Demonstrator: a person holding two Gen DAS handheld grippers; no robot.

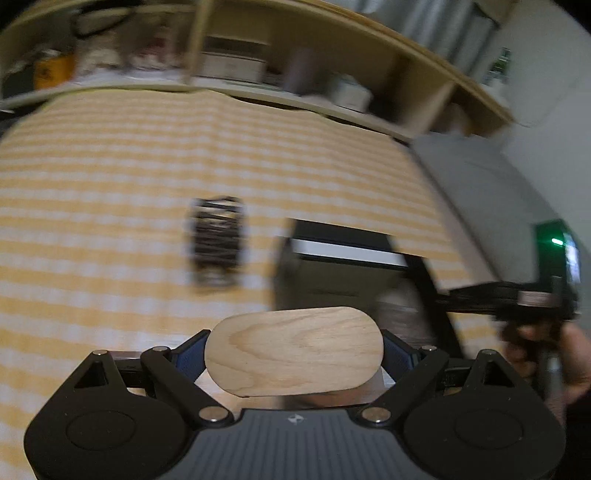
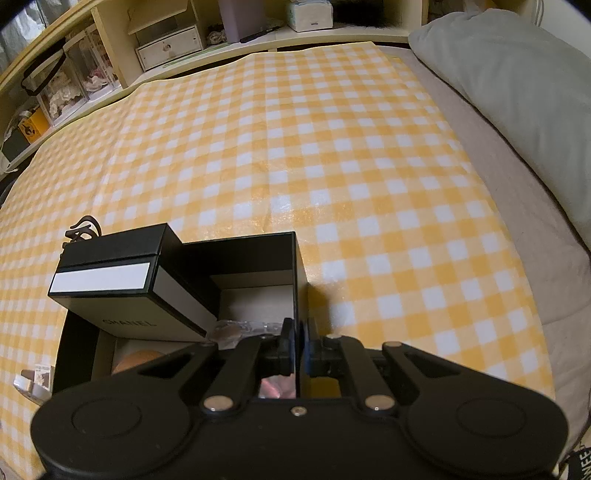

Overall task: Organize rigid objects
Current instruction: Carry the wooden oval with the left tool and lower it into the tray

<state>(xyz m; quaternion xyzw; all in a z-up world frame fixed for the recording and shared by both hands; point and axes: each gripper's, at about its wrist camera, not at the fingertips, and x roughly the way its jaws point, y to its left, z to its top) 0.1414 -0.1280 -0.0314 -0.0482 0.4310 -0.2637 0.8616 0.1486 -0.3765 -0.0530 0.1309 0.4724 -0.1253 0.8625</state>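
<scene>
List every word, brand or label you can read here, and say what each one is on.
"CHANEL": on the front of the small black and white box that leans in the open black box.
White letters on a black item at the bottom right corner: cut off, unreadable.
Packages on the shelf: print too small.
Left wrist view: too blurred.

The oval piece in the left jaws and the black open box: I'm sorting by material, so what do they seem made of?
Oval piece: looks like unfinished light wood, with visible grain and a matte face. Black open box: probably rigid cardboard, with thin straight walls, a matte black outside and a pale lining.
</scene>
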